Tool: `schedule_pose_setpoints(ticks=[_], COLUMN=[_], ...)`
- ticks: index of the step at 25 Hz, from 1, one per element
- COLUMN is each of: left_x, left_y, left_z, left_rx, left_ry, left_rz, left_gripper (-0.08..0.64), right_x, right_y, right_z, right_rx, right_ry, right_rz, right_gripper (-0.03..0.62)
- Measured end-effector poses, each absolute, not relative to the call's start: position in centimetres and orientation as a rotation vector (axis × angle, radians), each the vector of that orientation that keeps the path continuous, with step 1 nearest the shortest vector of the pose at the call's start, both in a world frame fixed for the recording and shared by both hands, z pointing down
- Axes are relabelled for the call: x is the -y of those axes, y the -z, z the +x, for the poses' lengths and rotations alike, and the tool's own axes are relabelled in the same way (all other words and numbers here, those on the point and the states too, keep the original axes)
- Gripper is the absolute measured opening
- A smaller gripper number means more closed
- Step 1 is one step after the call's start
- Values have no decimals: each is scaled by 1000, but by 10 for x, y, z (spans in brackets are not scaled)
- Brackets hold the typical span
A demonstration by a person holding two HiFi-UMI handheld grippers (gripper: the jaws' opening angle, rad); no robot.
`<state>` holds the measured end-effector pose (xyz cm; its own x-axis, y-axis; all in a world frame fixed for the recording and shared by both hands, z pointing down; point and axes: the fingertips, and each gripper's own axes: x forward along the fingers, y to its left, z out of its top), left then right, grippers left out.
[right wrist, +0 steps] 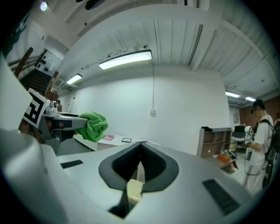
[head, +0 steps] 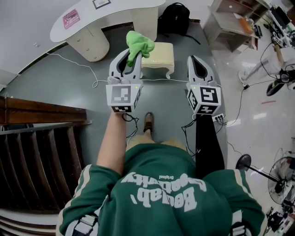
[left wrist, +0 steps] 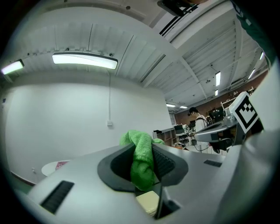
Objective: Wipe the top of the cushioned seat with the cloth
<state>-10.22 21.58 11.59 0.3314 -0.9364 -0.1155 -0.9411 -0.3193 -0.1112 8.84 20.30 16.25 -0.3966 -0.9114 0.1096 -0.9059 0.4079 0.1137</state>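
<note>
Pinching a bunched green cloth [head: 139,43] between its jaws, the left gripper [head: 130,59] is held out in front of the person. The fabric is squeezed in the narrow gap, and most of it spills up past the fingertips. From the head view the cloth hangs over the near left corner of the cushioned seat [head: 161,54]. It seems to be clear of the cushion, though the steep angle makes that hard to judge. The seat is cream, with short curved legs, and stands on the grey floor [head: 69,87] ahead of the person's shoe [head: 148,122]. The right gripper [head: 195,64] is level with the left, just right of the seat, with its jaws pressed together on nothing. A thin cable [head: 99,82] trails across the floor near the seat. Beyond the seat are a white table [head: 92,14] and a black backpack [head: 175,18].
</note>
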Motion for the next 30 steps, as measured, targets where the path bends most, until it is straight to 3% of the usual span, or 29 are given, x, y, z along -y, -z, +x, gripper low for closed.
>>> schedule_pose_setpoints(ticks=[14,30], left_x=[-111,-29], left_y=[-131,-158], left_z=[-136,-108], left_rx=[-1641,-1599], left_ry=[-26,23], left_rz=[-2526,-2599], left_gripper=[100,100], right_x=[-118,-37], right_y=[-182,-193], right_z=[65,93], right_rx=[2393,2347], right_ry=[-12,-35], right_rz=[1742,1813], right_gripper=[8,8])
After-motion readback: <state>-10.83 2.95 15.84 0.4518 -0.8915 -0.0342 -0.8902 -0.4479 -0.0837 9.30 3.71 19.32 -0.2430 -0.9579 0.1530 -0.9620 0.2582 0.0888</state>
